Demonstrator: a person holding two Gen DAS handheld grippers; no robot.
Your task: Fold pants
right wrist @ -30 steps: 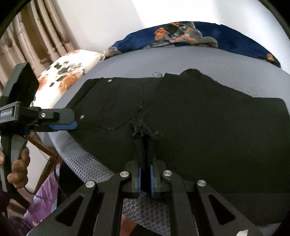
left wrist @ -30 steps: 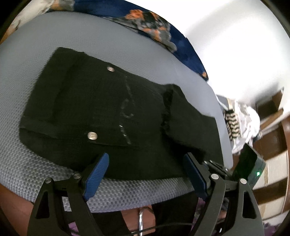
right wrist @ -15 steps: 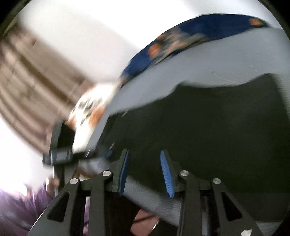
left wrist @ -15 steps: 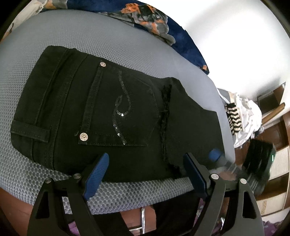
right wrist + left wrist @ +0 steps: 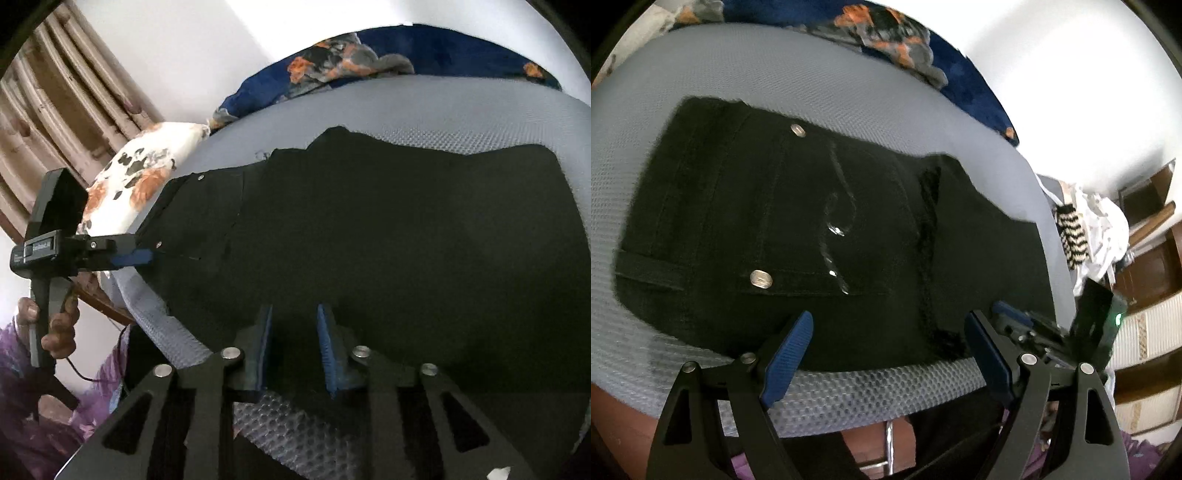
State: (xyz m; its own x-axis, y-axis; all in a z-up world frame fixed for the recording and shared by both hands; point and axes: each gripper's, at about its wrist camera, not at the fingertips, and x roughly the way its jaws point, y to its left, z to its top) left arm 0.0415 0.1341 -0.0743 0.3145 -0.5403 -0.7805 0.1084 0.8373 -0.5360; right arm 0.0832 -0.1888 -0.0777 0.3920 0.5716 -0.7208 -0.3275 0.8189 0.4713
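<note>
On grey mesh seat point(image 5: 849, 92): pants point(image 5: 812, 240) lie part-folded. Left gripper point(image 5: 890, 350) and right gripper point(image 5: 293, 339) fingers both spread, empty. Next: regrasp near edge, fold again.

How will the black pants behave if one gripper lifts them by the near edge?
The pants are probably floppy: they lie flat on the grey mat, so the rest would likely hang and drag. The cloth looks thick, like denim with rivets, so probably rather heavy. The frayed hem may snag.
</note>
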